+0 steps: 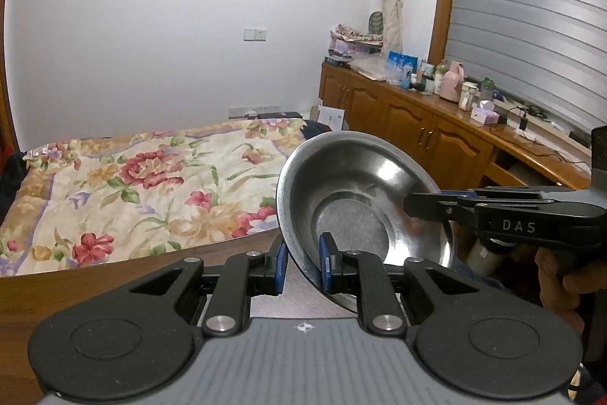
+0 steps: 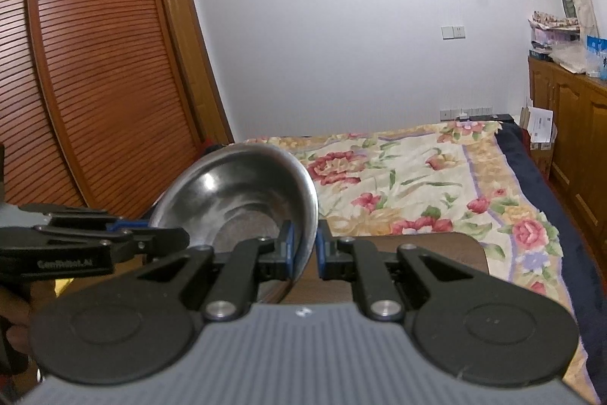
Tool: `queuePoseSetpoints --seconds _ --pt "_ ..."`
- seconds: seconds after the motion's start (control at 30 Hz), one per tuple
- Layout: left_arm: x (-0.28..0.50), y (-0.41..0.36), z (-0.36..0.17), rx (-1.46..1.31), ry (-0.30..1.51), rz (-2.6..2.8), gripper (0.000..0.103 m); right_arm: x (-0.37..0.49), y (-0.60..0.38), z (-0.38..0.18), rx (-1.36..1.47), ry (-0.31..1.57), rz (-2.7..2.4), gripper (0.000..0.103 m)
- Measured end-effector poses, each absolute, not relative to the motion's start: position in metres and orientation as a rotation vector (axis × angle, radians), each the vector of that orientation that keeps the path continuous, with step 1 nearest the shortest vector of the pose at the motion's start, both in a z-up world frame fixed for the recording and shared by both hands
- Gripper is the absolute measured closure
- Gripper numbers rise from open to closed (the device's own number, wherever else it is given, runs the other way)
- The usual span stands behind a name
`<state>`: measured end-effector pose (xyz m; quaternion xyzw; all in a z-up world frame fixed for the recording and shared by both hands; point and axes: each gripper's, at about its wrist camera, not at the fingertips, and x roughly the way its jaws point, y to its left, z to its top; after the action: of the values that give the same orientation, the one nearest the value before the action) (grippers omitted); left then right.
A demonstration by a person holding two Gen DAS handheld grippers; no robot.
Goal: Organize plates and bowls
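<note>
Left gripper (image 1: 301,266): my fingers straddle the near left rim of the round stainless-steel bowl (image 1: 353,192), not yet pinched on it.
Right gripper (image 2: 303,249): my fingers are clamped on the opposite rim.
Bowl position: tilted, held in the air above the near edge of the brown wooden table (image 2: 436,249), with the floral bed (image 2: 417,169) beyond.
Progress: I judge it early; no stack or plates in view, so placing remains.
</note>
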<state>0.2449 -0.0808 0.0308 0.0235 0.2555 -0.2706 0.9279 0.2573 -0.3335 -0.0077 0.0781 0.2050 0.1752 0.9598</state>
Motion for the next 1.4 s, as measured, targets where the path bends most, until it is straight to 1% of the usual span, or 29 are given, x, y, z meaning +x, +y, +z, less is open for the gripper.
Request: queuePoseSetpoints --seconds 0.37,0.83,1.4 --pt "0.209 -0.069 0.027 0.058 0.524 -0.574 0.083 0.231 -0.326 -0.010 0.138 0.434 0.351 0.089" --pt "0.179 -0.053 -0.003 0.013 0.568 -0.600 0.083 0.206 -0.316 -0.044 0.167 0.512 0.372 0.089" --pt "0.142 -0.052 -0.035 0.019 0.629 -0.615 0.083 0.168 -0.313 -0.063 0.188 0.523 0.362 0.089"
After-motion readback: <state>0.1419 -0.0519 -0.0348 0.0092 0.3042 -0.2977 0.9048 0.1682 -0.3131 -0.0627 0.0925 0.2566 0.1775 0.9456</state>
